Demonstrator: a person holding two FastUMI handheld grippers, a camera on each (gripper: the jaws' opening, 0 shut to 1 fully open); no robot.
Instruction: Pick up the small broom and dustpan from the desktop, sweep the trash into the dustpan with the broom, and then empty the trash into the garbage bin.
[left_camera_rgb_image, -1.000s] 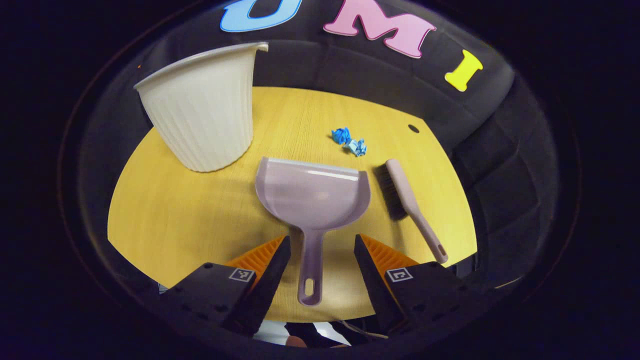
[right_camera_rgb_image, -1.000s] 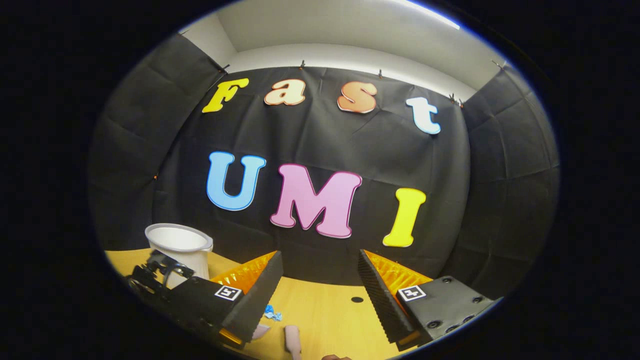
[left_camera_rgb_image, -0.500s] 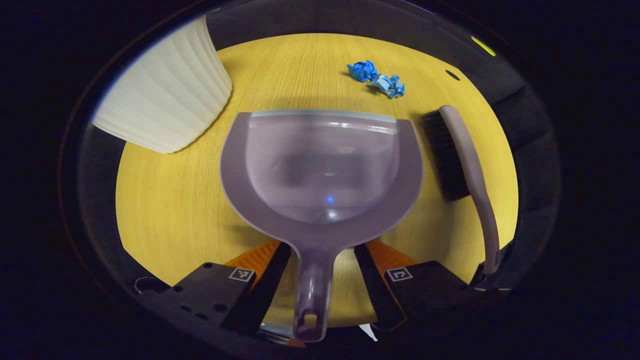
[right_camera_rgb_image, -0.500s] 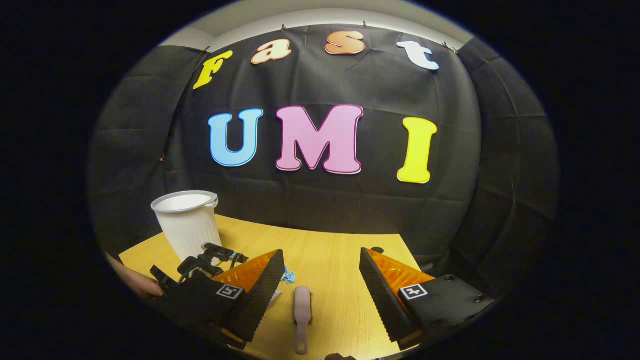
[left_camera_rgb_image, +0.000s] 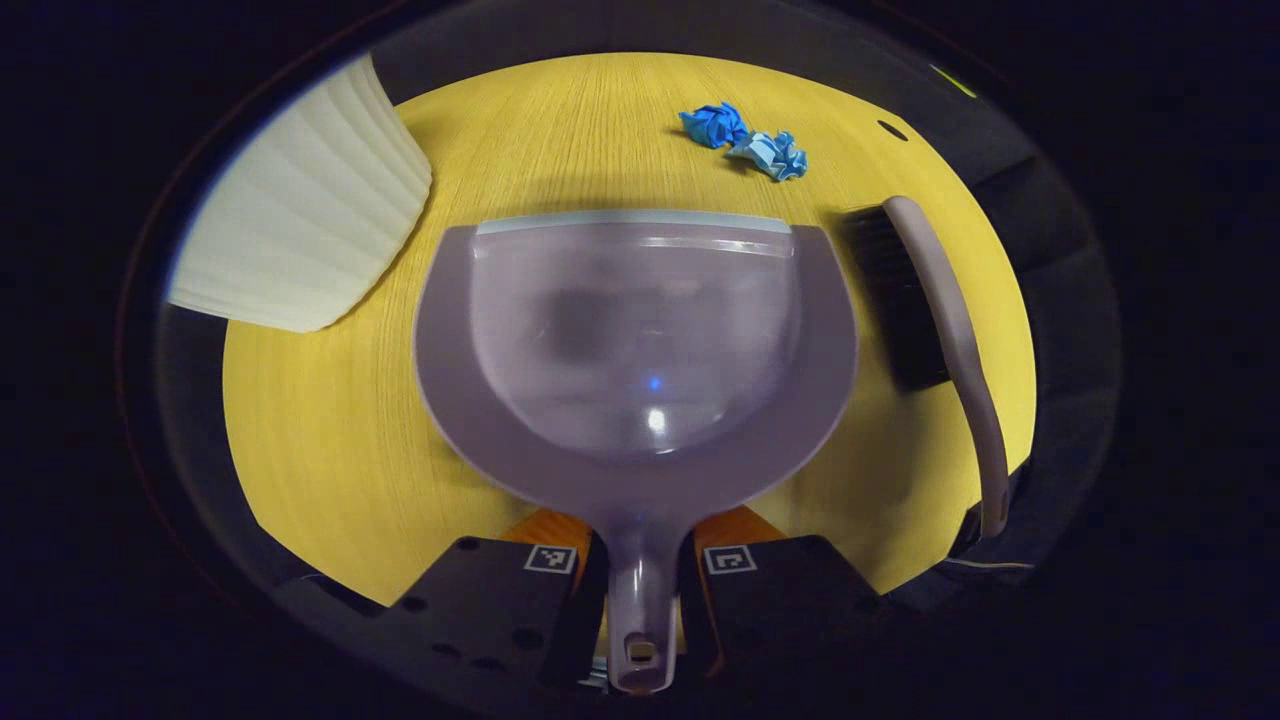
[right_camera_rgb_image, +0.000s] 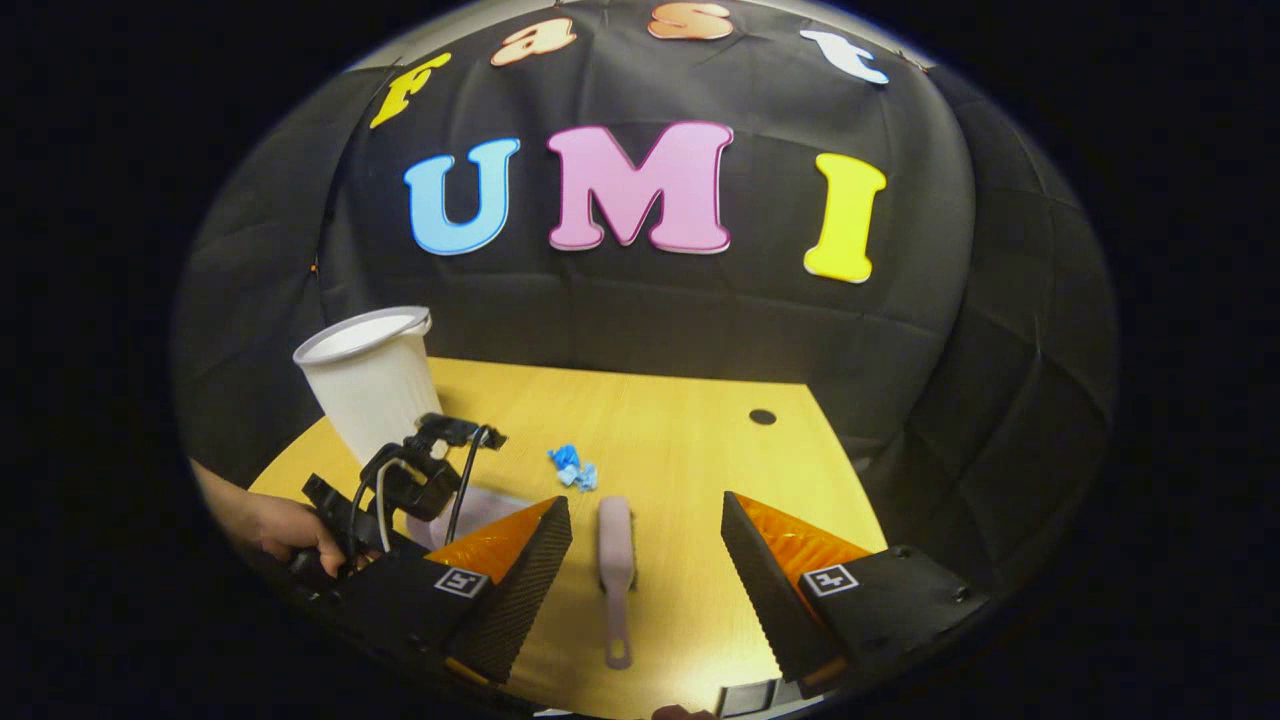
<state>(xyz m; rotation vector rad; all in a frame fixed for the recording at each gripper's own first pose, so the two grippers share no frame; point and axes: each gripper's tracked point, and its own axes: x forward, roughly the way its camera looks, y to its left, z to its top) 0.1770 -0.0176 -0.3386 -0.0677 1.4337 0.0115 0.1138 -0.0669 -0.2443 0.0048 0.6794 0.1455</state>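
Left claw (left_camera_rgb_image: 640, 585) clenches the dustpan (left_camera_rgb_image: 635, 340) handle; right claw (right_camera_rgb_image: 645, 560) gapes above the broom (right_camera_rgb_image: 615, 560); trash (left_camera_rgb_image: 745, 140) lies beyond.

I log the dustpan (left_camera_rgb_image: 640, 340) as smooth mauve plastic, glossy in its bowl where a small highlight sits, with a paler strip along its far lip; the broom (left_camera_rgb_image: 950, 320) has a matt plastic back of the same tone and dark, coarse-looking bristles. The garbage bin (left_camera_rgb_image: 300, 240) reads to me as off-white ribbed plastic, matt. The desktop (left_camera_rgb_image: 330, 450) is yellow wood-grain laminate, smooth, and the trash (left_camera_rgb_image: 745, 140) is crumpled blue paper.
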